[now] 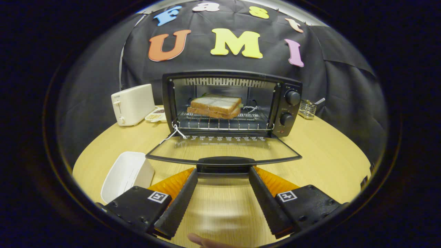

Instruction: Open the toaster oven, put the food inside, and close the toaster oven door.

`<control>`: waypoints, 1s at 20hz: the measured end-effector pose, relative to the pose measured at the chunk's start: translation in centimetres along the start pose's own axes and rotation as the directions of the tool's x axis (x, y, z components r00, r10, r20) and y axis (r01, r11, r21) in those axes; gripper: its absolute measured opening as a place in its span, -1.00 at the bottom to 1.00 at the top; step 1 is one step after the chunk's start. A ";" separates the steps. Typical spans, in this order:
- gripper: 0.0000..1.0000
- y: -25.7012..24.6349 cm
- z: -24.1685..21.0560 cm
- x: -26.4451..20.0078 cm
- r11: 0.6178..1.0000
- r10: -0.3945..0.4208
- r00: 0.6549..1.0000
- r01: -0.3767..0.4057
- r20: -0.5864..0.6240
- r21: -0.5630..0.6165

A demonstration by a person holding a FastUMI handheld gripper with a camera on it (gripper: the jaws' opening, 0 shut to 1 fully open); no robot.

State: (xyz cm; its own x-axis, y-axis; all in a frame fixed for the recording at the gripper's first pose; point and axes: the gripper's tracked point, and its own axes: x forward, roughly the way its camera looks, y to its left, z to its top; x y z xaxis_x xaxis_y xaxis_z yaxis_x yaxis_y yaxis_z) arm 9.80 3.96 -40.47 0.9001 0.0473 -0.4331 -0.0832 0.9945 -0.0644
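A black toaster oven stands on the wooden table with its glass door folded down flat toward me. A sandwich of toast slices rests on the wire rack inside. The door's black handle lies at the door's near edge. My gripper is open, its two black fingertips reaching the handle's two ends from below, one at each side. Nothing is held between the fingers.
A white tray sits left of the door, close to the left finger. A white toaster and a small dish stand left of the oven. A wire holder is behind on the right. A fingertip shows below.
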 end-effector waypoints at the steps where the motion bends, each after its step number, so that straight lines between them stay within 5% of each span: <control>1: 0.99 0.0 0.5 -0.2 1.000 -0.001 1.000 0.001 0.024 -0.003; 20: 0.98 0.0 8.2 -2.0 1.000 0.023 0.970 -0.020 0.240 -0.014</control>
State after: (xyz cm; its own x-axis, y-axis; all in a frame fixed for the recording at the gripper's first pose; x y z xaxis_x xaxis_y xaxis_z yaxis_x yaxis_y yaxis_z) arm 11.48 4.62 -32.24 0.9744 0.0910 -0.2057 -0.1071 0.9919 -0.0686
